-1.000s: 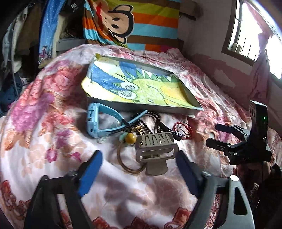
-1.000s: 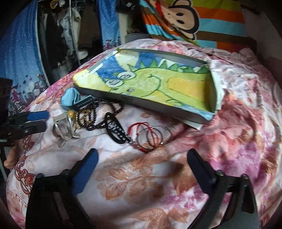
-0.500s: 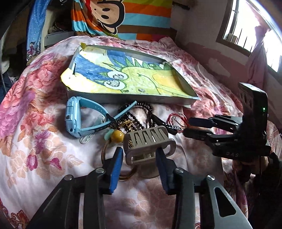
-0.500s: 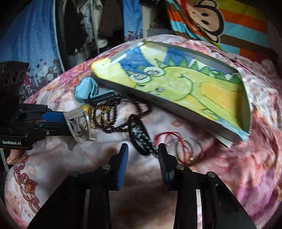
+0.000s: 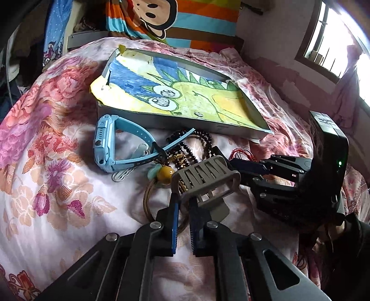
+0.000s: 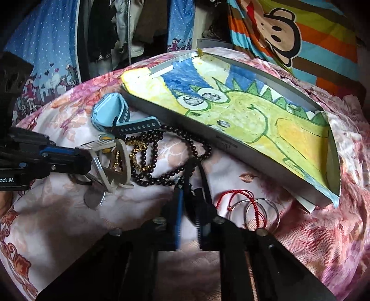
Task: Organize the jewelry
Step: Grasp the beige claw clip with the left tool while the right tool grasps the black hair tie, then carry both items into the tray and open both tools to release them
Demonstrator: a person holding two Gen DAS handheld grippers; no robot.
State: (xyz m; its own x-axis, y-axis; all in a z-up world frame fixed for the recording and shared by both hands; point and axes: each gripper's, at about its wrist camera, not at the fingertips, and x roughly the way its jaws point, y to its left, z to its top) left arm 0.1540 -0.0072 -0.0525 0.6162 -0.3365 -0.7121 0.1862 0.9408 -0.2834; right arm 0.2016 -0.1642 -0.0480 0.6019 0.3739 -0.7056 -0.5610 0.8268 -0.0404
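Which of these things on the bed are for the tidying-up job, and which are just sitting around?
For the job:
- grey hair claw, pinched by the left gripper
- black hair clip, pinched by the right gripper
- blue watch
- dark bead necklace
- red string bracelet
- silver rings
- tray with the dinosaur drawing

Just lying about:
- monkey pillow
- flowery bedspread
- hanging clothes

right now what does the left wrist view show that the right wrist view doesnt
Left wrist only: a window and the hair clip's slatted top, gripped by the left claw.
Right wrist only: silver rings with the red cord, hanging clothes, and the right claw shut on a black clip.
Both: the tray, blue watch, black beads, floral bedspread.
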